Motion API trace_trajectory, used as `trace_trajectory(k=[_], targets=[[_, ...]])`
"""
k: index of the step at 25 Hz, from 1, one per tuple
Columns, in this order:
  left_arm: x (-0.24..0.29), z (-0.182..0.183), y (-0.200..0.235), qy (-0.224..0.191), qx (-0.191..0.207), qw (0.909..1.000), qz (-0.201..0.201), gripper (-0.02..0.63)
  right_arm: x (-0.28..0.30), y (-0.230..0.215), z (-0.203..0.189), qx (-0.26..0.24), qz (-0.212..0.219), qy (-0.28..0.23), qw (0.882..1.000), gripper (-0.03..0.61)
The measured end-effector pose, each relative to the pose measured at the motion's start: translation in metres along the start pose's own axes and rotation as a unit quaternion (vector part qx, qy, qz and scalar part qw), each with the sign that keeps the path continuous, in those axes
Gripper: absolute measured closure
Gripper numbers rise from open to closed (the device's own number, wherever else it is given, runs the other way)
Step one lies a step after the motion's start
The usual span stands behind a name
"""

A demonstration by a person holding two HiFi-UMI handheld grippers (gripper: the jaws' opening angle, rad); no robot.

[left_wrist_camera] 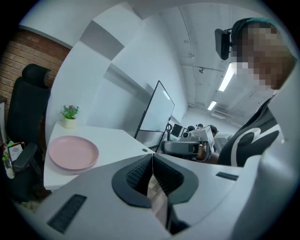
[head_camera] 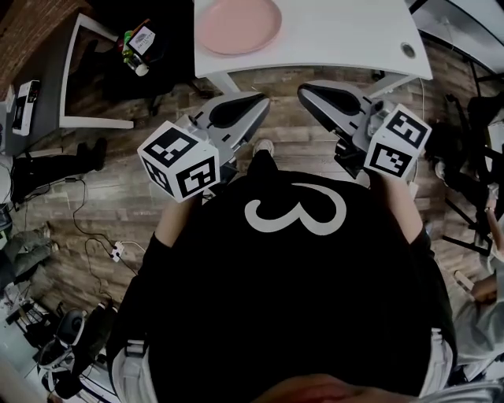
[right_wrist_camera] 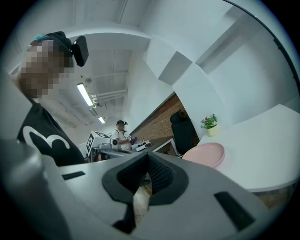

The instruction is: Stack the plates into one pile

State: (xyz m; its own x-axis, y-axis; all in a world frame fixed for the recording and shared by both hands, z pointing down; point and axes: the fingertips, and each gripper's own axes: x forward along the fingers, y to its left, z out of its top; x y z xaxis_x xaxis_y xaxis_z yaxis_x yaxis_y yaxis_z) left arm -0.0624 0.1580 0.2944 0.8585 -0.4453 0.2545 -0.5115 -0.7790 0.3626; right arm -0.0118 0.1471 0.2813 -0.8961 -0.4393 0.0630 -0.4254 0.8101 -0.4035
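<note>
A pile of pink plates (head_camera: 238, 24) lies on the white table (head_camera: 346, 35) at its far left part. It also shows as pink plates (left_wrist_camera: 73, 153) in the left gripper view and pink plates (right_wrist_camera: 204, 154) in the right gripper view. I hold both grippers close to my torso, above the wooden floor and short of the table's near edge. My left gripper (head_camera: 260, 100) has its jaws shut with nothing between them, as the left gripper (left_wrist_camera: 152, 157) shows in its own view. My right gripper (head_camera: 305, 90) is shut and empty too, seen as the right gripper (right_wrist_camera: 149, 157) in its own view.
A small potted plant (left_wrist_camera: 69, 116) stands on the table behind the plates. A black chair (right_wrist_camera: 180, 131) and a grey side table (head_camera: 71, 71) are at the left. Cables (head_camera: 87, 228) lie on the floor. Another person (right_wrist_camera: 121, 136) stands in the background, beyond a whiteboard (left_wrist_camera: 157, 112).
</note>
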Motion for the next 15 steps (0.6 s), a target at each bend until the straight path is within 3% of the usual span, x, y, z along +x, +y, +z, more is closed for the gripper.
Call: trace_trajectory(k=[15], targets=[[0.001,-0.017,-0.058,-0.003,0.007,1.0,0.003,0.597,-0.052,0.035,-0.015,-0.014,-0.003,0.005,1.0,0.555]])
